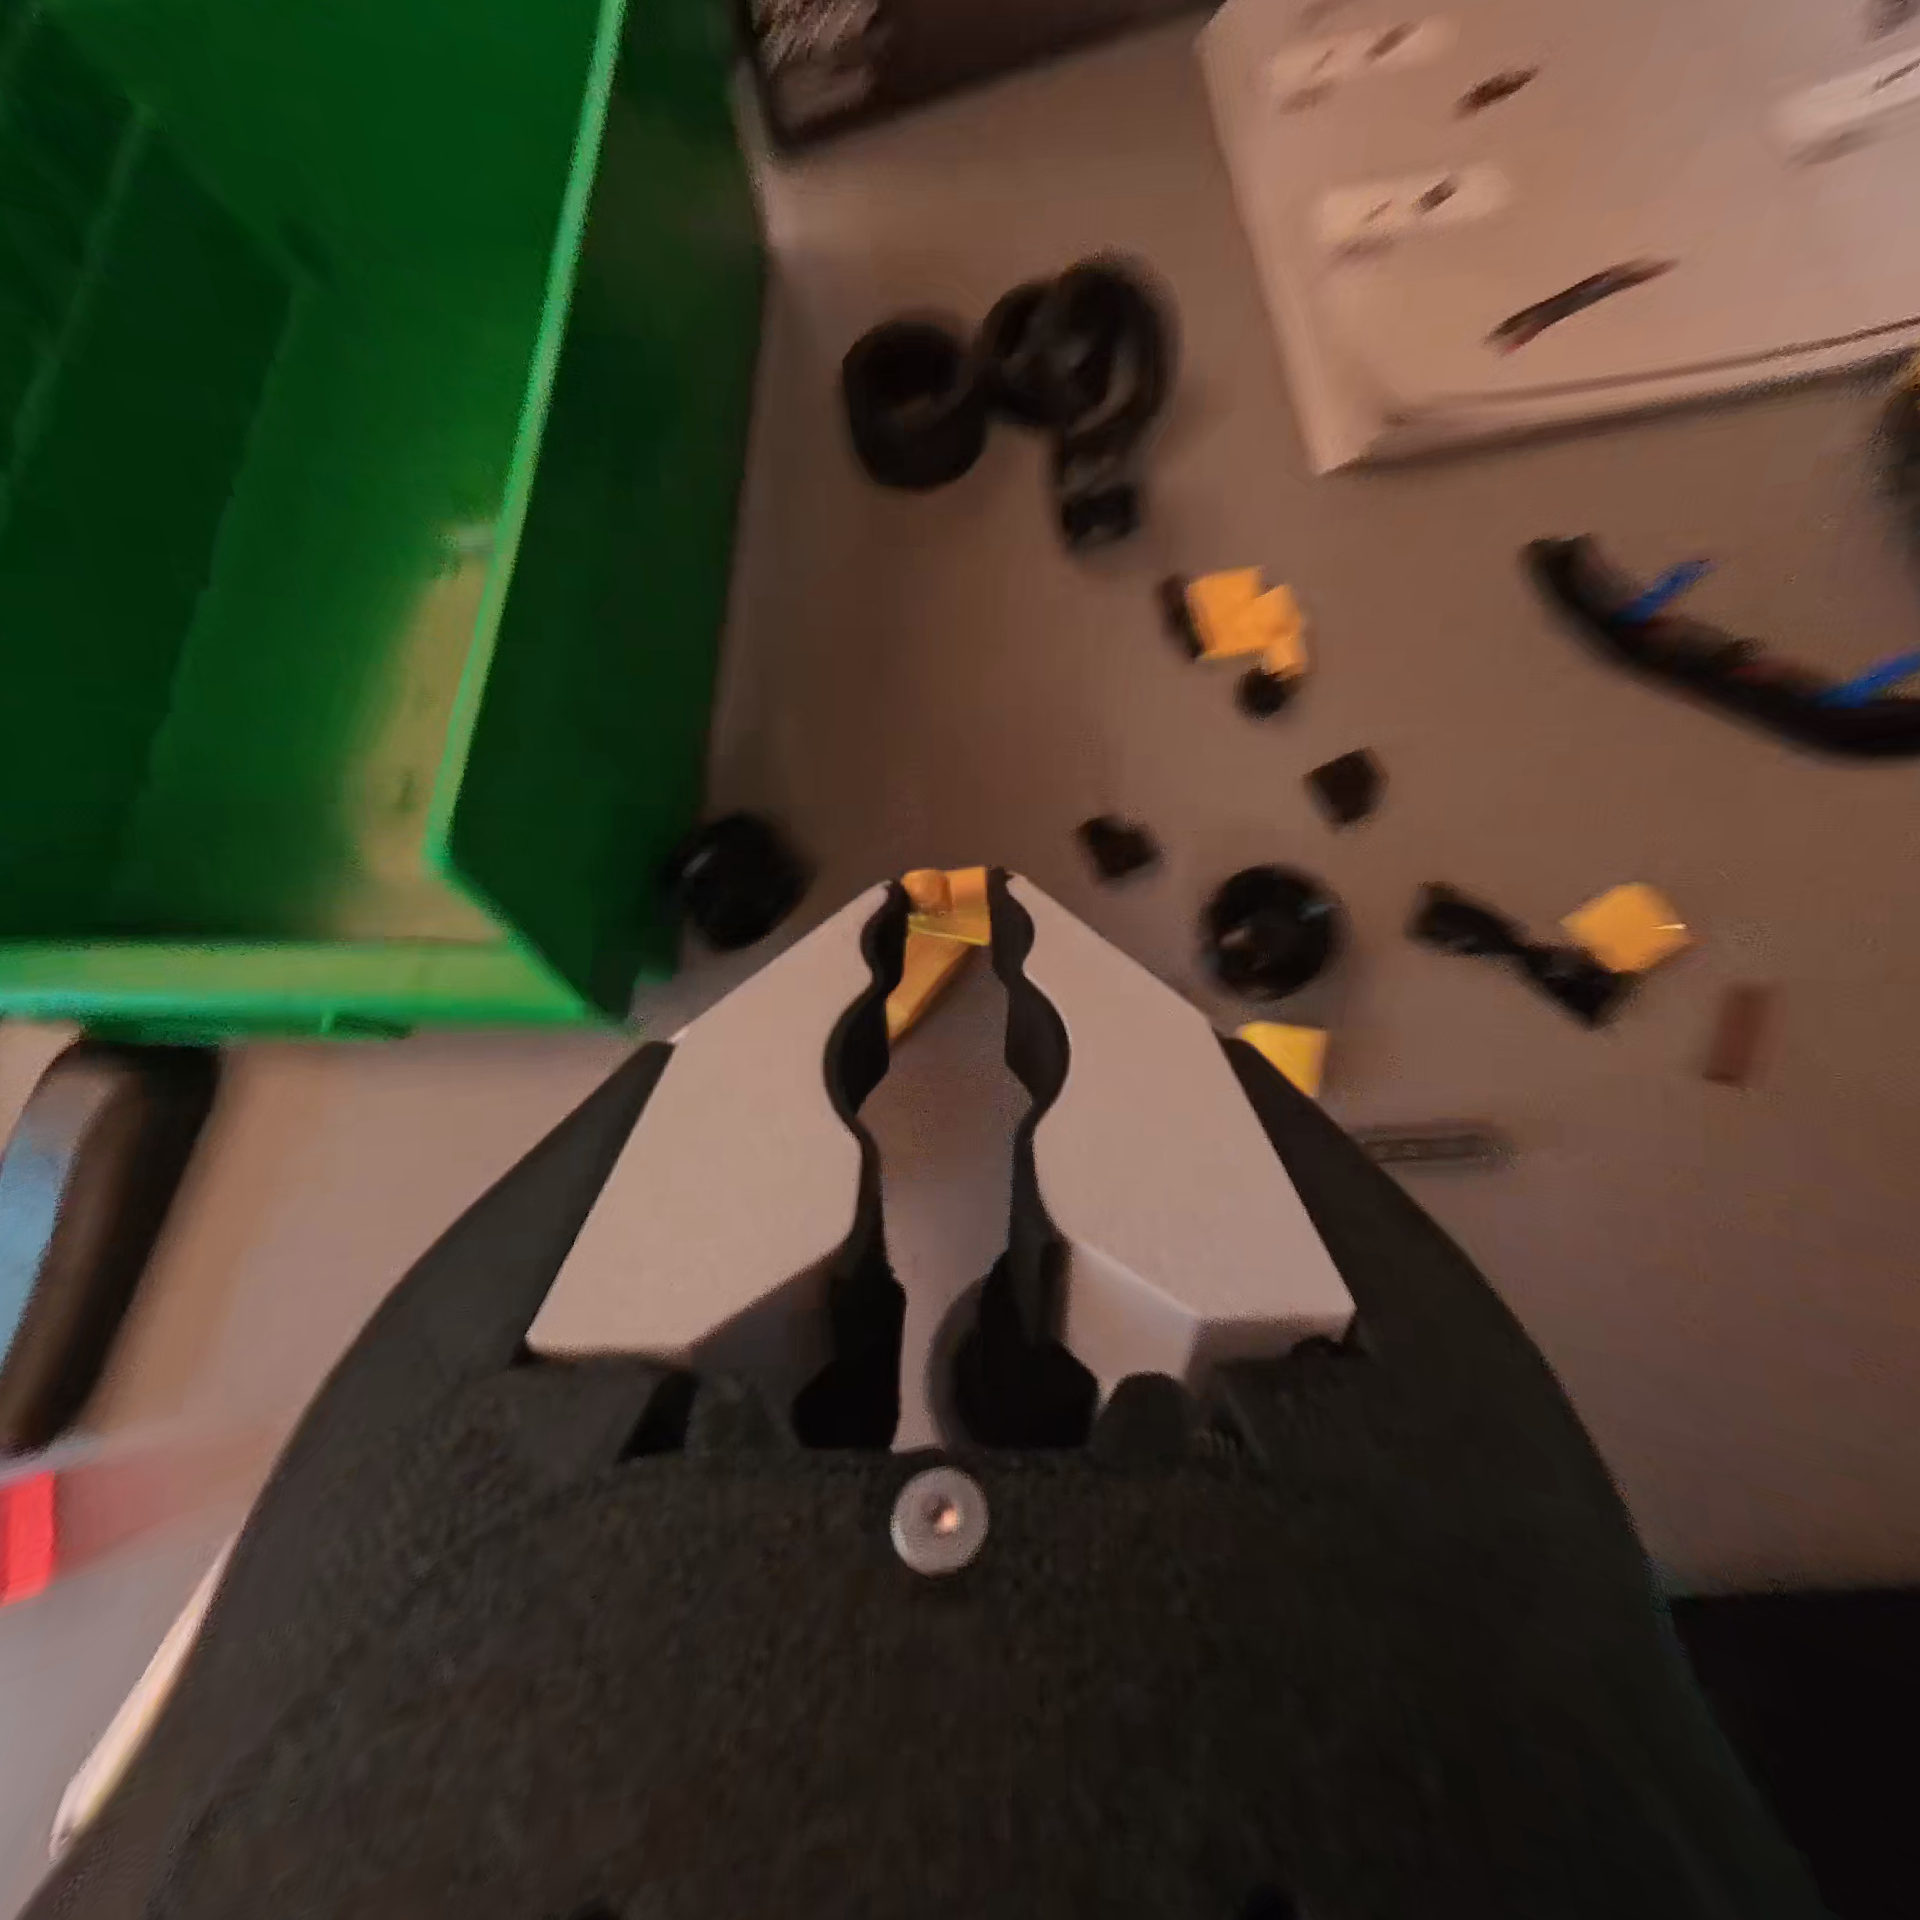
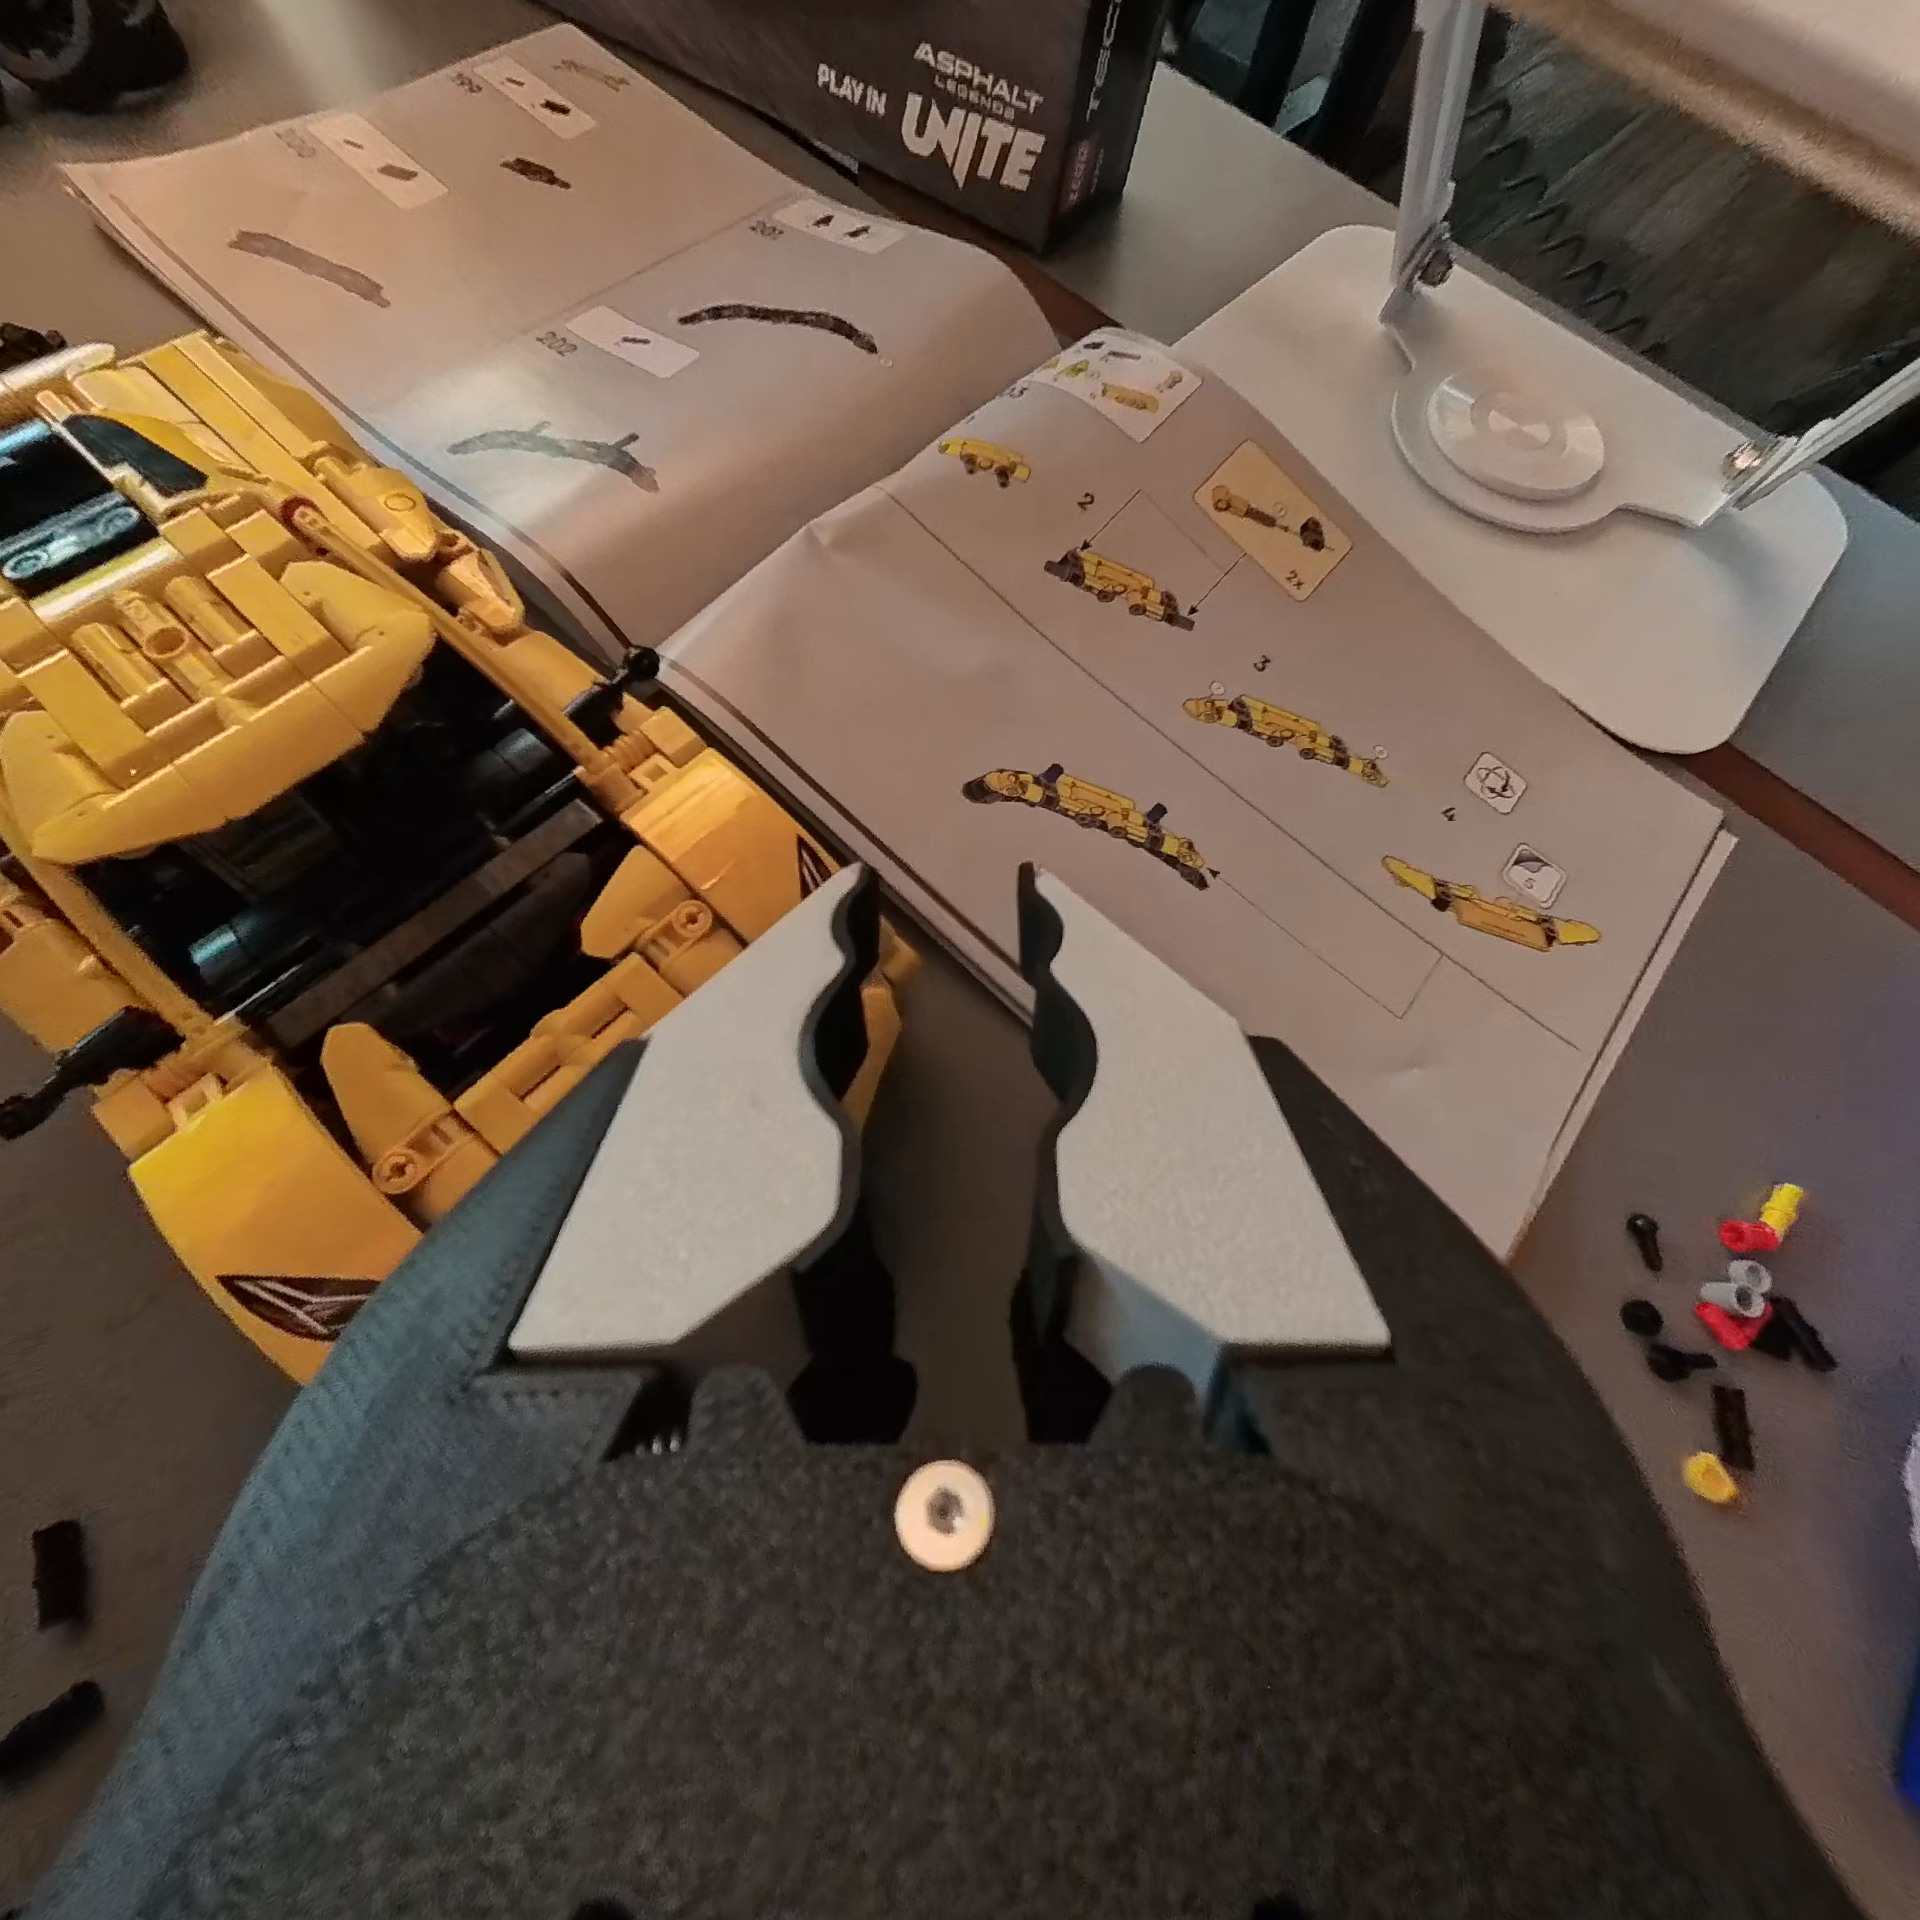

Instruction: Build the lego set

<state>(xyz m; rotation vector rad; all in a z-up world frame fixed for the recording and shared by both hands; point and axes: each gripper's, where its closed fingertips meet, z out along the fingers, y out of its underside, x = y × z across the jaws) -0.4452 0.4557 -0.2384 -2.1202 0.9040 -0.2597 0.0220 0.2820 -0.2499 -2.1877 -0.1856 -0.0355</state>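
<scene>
The yellow lego piece (image 1: 935, 948) slants away from the camera, pinched at the left hand-held gripper (image 1: 943, 902) tips, while the right hand-held gripper (image 2: 943, 894) gapes empty beside the yellow lego car (image 2: 312, 748).

White printed lettering stands on the side of the dark box (image 2: 935, 114) at the far edge of the desk. The open instruction booklet (image 2: 1143, 831) bears small printed step numbers beside its drawings. The left wrist view is too blurred to read.
</scene>
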